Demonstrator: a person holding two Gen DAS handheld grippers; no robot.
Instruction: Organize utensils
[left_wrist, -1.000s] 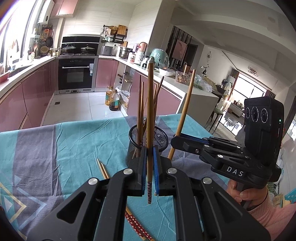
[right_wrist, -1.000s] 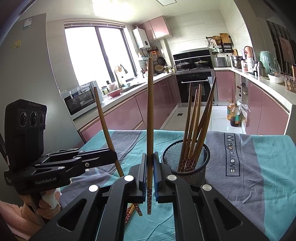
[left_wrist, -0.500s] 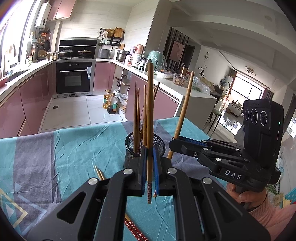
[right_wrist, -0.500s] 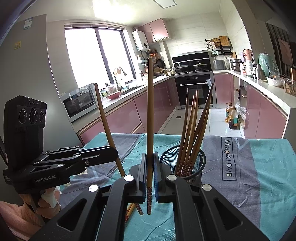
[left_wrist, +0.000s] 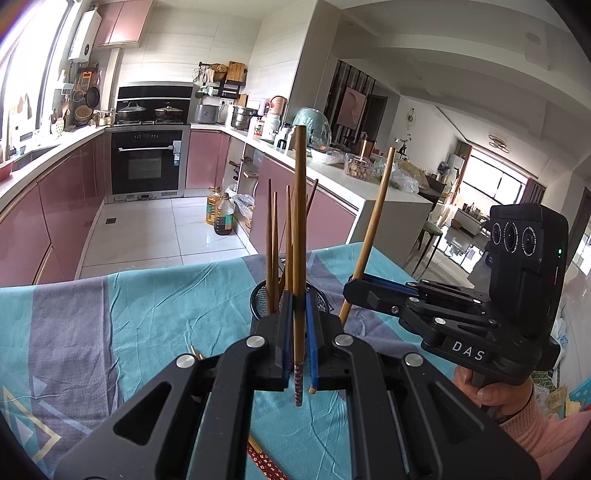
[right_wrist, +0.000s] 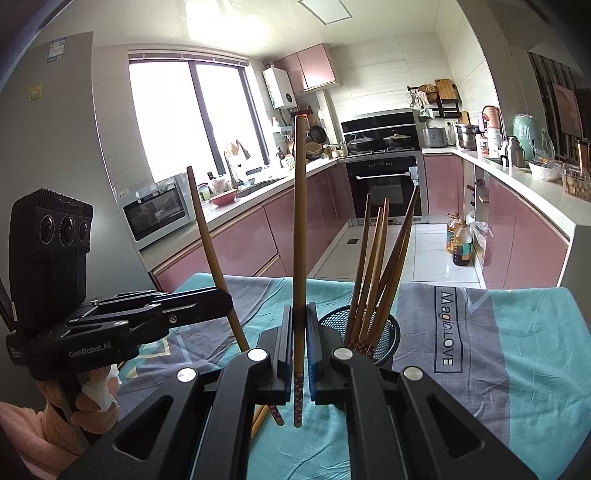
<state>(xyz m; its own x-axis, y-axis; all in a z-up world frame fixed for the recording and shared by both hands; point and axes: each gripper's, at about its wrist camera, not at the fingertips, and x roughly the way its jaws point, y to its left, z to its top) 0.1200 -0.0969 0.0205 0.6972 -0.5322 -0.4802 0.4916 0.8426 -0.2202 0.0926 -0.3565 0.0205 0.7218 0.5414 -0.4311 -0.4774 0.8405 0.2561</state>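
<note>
Left tool (left_wrist: 299, 343) clamped on one wooden chopstick (left_wrist: 300, 229), held upright, patterned end hanging just below the blue pads. Right tool (right_wrist: 300, 347) likewise clamped on a second chopstick (right_wrist: 300, 240), also upright, patterned end down. In the left wrist view, right tool (left_wrist: 354, 291) seen from the side at right, its chopstick (left_wrist: 373, 229) tilted, a hand (left_wrist: 491, 387) in a pink sleeve gripping the handle. In the right wrist view, left tool (right_wrist: 221, 302) seen from the side at left, its chopstick (right_wrist: 210, 251) tilted, a hand (right_wrist: 92, 406) below on the handle, white wrap on one finger.

Just beyond both tools, black mesh holder (right_wrist: 388, 328) standing upright on the desk, several chopsticks (right_wrist: 376, 266) inside, patterned ends down, plain ends fanned upward. Same holder (left_wrist: 258, 299) partly hidden behind the left tool's fingers in the left wrist view.

More chopsticks (left_wrist: 266, 458) lying flat on the desk, near the edge closest to the cameras, mostly hidden under the tools; exact count cannot be told.

Desk covered by a teal and grey cloth (right_wrist: 517, 350) printed with "Magic.LOVE". Beyond the far edge, a kitchen with pink cabinets (right_wrist: 517, 240), a black oven (left_wrist: 146, 162) and oil bottles (left_wrist: 221, 218) on the tiled floor.
</note>
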